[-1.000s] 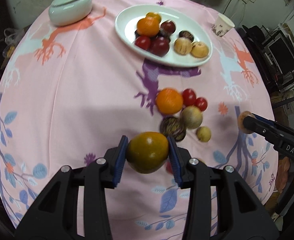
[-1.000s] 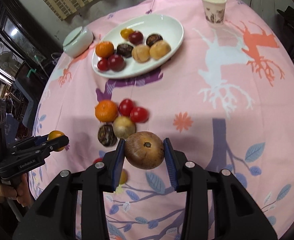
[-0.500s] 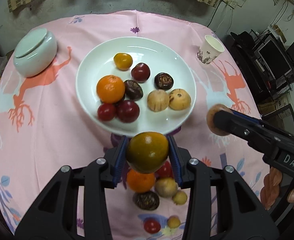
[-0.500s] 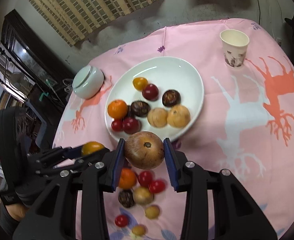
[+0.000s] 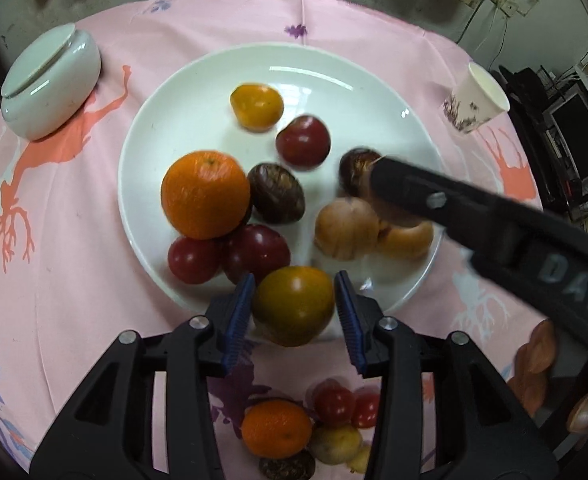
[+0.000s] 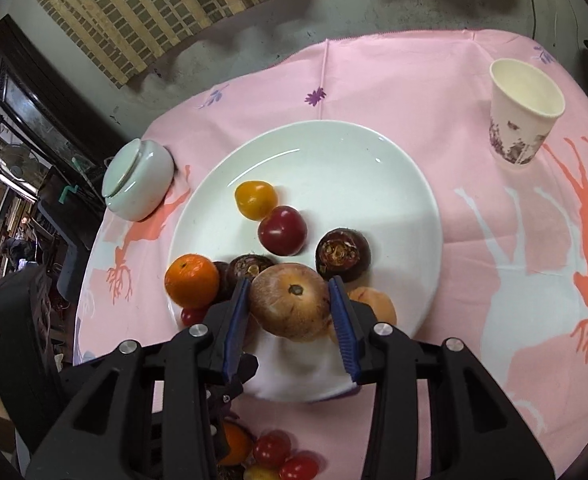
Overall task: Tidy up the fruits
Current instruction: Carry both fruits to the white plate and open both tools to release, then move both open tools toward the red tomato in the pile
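Hovering over the near rim of the plate [image 5: 161,184], both claws now have their fruit above the dish, where a second ago they were back over the loose pile on the cloth [image 5: 73,280].

The left claw [image 5: 294,312] has just been spreading its jaws. The green-orange tomato [image 5: 294,304] sits between them with a sliver of gap on each side, so it looks let go, dropping or settling at the plate's edge.

The right claw [image 6: 289,308] has been easing open too, though less. Its brown fruit [image 6: 289,304] looks pinched between the pads, just ahead of a tan fruit [image 6: 374,304] and beside the orange [image 6: 191,280].

I'd judge this as the drop-off for both pieces. Behind the claws, more fruit [image 5: 277,428] waits on the cloth, so several trips remain.
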Demonstrator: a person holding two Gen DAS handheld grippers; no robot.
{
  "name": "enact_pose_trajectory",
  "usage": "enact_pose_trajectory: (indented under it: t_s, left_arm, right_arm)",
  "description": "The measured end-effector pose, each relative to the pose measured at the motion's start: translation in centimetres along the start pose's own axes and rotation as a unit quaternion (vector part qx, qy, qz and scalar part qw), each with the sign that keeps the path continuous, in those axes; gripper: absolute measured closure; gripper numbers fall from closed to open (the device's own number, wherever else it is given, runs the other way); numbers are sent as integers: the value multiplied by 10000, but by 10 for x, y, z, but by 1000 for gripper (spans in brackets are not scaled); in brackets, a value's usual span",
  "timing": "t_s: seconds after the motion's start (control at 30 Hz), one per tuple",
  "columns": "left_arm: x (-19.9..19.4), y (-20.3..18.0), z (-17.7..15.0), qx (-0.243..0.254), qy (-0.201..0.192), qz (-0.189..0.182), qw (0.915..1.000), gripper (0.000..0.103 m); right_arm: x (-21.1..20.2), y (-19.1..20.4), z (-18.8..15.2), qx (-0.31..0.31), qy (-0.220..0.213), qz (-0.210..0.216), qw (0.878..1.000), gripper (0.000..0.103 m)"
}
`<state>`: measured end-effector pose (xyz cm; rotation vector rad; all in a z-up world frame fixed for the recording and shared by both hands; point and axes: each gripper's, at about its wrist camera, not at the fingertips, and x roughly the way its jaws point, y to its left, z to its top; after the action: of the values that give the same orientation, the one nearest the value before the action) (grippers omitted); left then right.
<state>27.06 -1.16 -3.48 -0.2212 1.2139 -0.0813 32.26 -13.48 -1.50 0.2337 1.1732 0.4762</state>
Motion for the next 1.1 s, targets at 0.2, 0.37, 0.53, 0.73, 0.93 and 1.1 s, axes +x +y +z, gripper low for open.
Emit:
enact_pose_trajectory:
  t_s: [0.2, 0.37, 0.53, 0.73, 0.93, 1.1]
  left_arm:
    - [-6, 4, 2, -156, -72, 35, 9998, 33]
    - [-22, 16, -10, -269, -84, 84, 9996, 29]
    - [-38, 25, -35, -214, -72, 270, 9994, 27]
    - [-52, 41, -79, -433, 117, 355, 9984, 24]
    - [-57, 51, -129, -587, 383, 452, 9965, 23]
    - [-63, 53, -161, -602, 535, 509, 9955, 23]
  right_arm:
    - [-9, -4, -1, 187, -256, 104, 9994, 36]
    - [-29, -12, -18, 224, -259, 60, 9994, 36]
    - [-48, -25, -54, 324, -136, -45, 9994, 36]
    - [-62, -37, -112, 395, 210, -256, 9987, 37]
    - [-69, -36, -165, 298, 518, -425, 9973, 37]
    - [-72, -21, -192, 144, 729, -353, 9966, 37]
